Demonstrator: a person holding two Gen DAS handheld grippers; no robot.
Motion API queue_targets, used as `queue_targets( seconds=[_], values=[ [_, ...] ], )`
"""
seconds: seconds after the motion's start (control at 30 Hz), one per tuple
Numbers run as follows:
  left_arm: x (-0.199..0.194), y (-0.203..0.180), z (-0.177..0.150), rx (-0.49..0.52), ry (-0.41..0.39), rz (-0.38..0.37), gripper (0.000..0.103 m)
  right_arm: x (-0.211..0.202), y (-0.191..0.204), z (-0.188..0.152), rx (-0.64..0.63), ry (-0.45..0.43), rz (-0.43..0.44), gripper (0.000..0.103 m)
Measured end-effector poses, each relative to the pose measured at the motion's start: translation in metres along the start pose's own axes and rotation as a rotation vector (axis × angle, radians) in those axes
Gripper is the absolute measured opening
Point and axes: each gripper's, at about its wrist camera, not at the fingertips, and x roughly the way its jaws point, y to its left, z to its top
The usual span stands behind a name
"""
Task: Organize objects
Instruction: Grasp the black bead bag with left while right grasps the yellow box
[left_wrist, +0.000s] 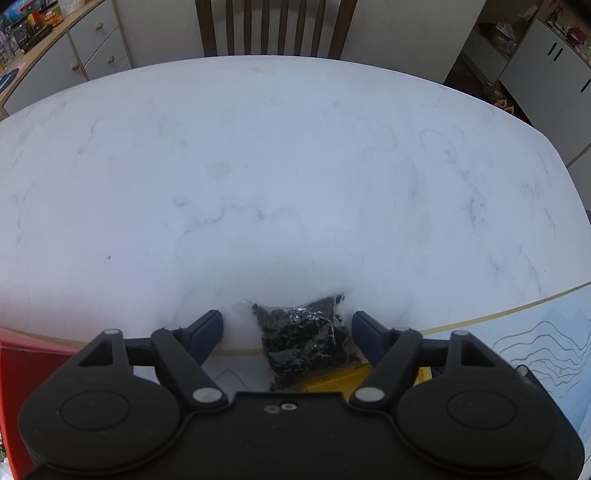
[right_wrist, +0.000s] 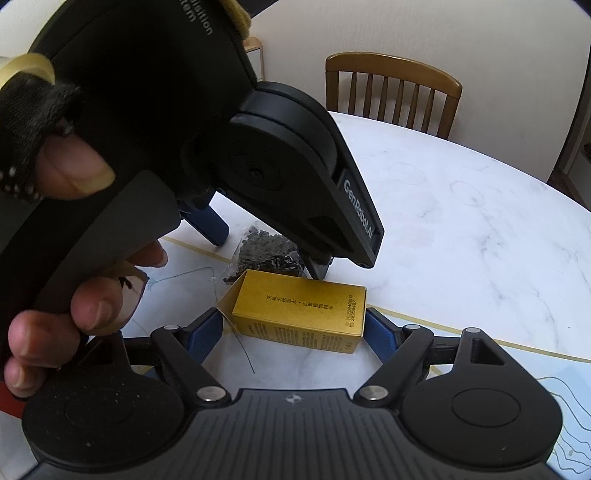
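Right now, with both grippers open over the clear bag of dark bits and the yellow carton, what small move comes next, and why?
Probably close the left gripper on the clear plastic bag of dark pieces: its blue fingers already straddle the bag, apart from it. The right gripper likewise brackets the yellow cardboard box without touching, so it could follow on the white marble table.

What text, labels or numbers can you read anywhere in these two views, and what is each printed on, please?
"GenRobot.AI": on the side plate of the left gripper, seen from the right wrist.
"...uisition ...tem": cut-off white print on the same gripper's body.
Yellow box: a line of Chinese characters and two rows of digits, too small to read surely.
Bag of dark pieces: no text visible.
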Motion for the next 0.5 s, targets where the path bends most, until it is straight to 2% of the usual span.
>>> queue_targets(
  seconds=[0.2, 0.33, 0.5],
  values=[
    [-0.002, 0.000, -0.001, 0.009, -0.012, 0.005, 0.057, 0.000, -0.004, 0.000, 0.027, -0.001, -0.008, 0.073],
    [-0.007, 0.000, 0.000, 0.018, -0.017, 0.000, 0.038, -0.003, -0.004, -0.002, 0.034, 0.006, -0.016, 0.072],
    [-0.013, 0.002, 0.000, 0.013, -0.015, -0.009, 0.033, -0.012, -0.010, -0.007, 0.067, 0.019, -0.015, 0.072]
  ],
)
